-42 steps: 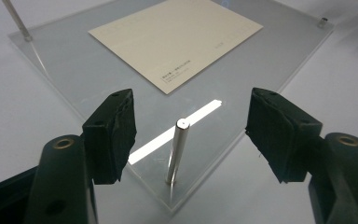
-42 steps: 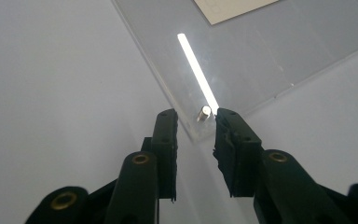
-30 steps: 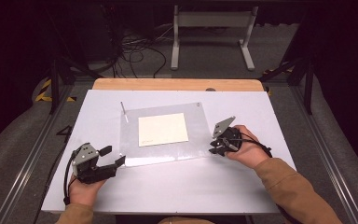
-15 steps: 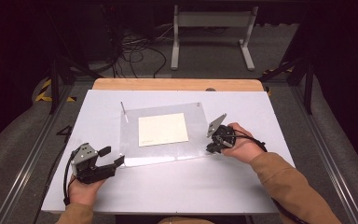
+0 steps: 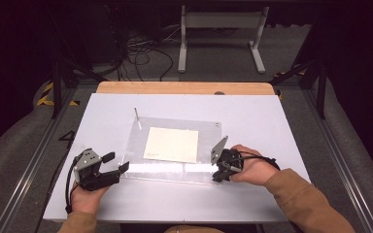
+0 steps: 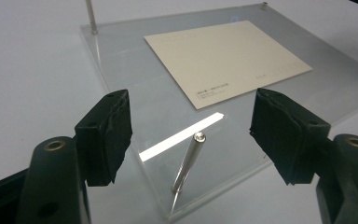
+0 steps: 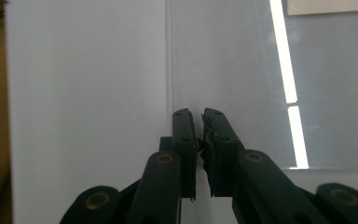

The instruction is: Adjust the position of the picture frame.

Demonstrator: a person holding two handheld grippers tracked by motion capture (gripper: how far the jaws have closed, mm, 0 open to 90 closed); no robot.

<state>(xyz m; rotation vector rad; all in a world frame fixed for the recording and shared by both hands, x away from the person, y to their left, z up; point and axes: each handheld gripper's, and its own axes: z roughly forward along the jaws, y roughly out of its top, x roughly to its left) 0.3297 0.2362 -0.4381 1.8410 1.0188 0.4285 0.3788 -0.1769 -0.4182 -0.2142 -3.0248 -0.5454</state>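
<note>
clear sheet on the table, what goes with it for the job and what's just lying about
In the job, most likely:
clear sheet
cream card lying on it
metal posts at its corners
left gripper, open
right gripper, shut at the sheet's edge

Lying about:
cables on the floor
white stand

Both tools are chunky black plastic with brass-looking rivets at the joints. The left tool [image 5: 111,164] has thick dark rubbery pads [image 6: 106,126] and a black cable; the right tool [image 5: 219,171] carries a grey three-cornered plate. Sleeves [image 5: 306,204] are tan-brown.
</note>
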